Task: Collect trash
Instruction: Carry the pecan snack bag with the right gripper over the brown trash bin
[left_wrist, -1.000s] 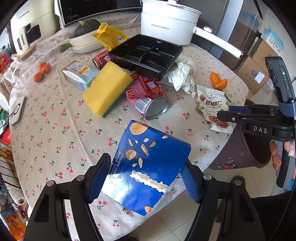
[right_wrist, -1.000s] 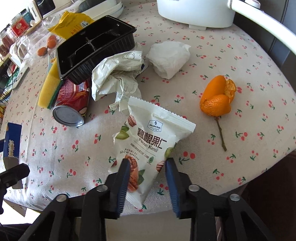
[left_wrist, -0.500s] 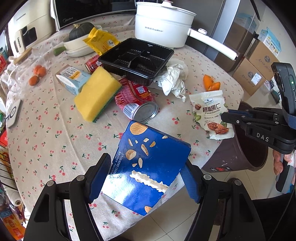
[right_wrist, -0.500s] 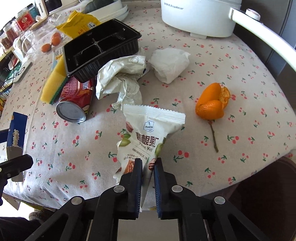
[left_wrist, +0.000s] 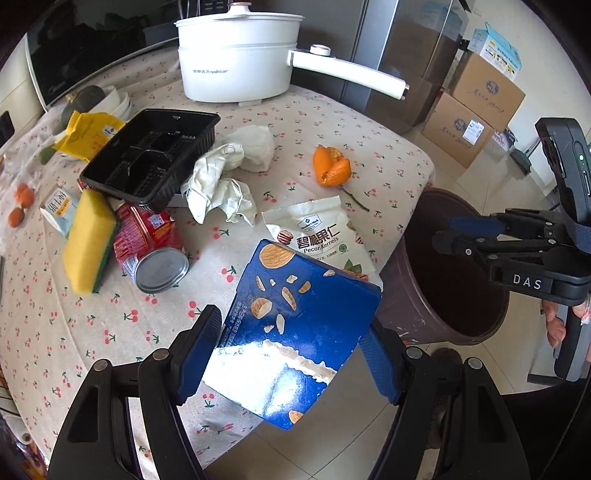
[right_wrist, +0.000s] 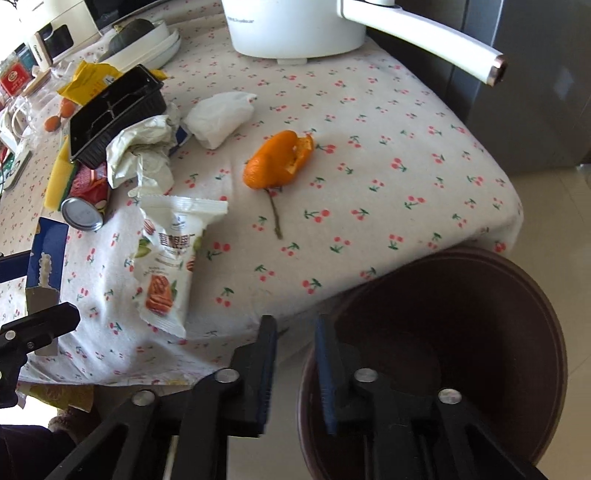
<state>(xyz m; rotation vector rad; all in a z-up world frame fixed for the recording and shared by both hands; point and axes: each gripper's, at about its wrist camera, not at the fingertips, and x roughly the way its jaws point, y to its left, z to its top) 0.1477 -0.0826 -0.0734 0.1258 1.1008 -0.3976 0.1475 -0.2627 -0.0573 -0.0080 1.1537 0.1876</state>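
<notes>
Blue box (left_wrist: 295, 328) in left gripper (left_wrist: 291, 350), right gripper (right_wrist: 295, 365) empty

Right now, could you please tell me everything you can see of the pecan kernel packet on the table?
The pecan kernel packet is a white, glossy pouch, plastic by the look of it, with crimped serrated ends, dark lettering and printed nuts and green leaves. It looks flattened and wrinkled. It lies flat on the cherry-print tablecloth near the table's edge, its lower end reaching that edge beside the brown bin. Nothing grips it: the right gripper stands apart, jaws empty, having just opened.
</notes>
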